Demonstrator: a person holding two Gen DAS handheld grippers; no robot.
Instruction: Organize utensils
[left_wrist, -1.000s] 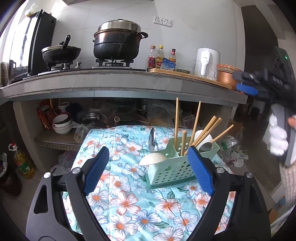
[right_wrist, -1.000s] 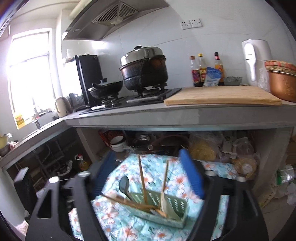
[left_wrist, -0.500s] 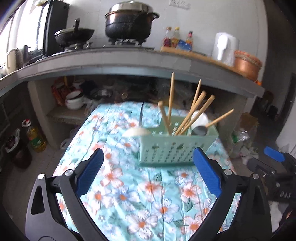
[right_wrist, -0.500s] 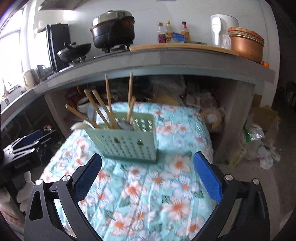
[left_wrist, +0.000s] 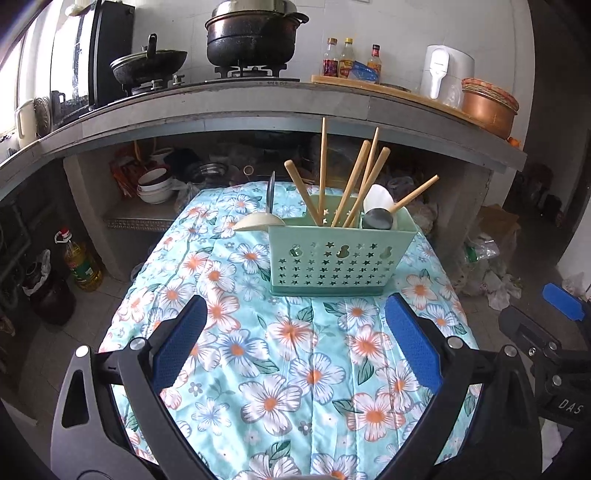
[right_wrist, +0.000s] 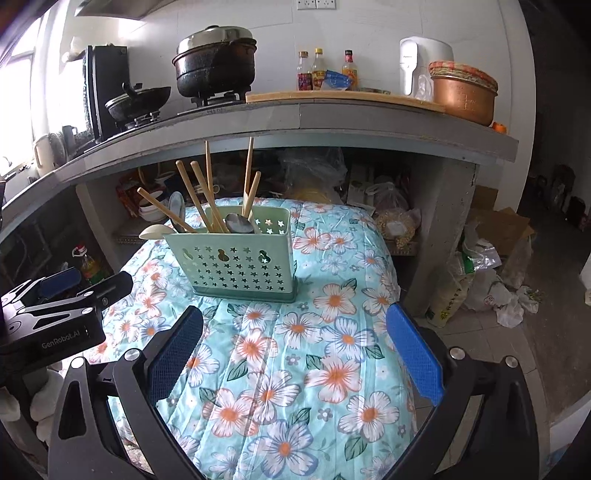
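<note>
- You have pulled both grippers back from the green caddy (left_wrist: 341, 254); it now sits smaller, mid-frame.
- Your left gripper (left_wrist: 295, 343) is hovering spread wide, gripping nothing, at the bottom of its frame.
- Your right gripper (right_wrist: 293, 343) is likewise hanging wide apart, empty.
- The caddy is standing upright on the floral cloth (left_wrist: 295, 369), holding wooden chopsticks (left_wrist: 322, 170) and spoons (left_wrist: 376, 218).
- The stockpot (left_wrist: 253, 33) is sitting on the counter, top centre.

L/R wrist cams, facing caddy (left_wrist: 341, 254), shared
</note>
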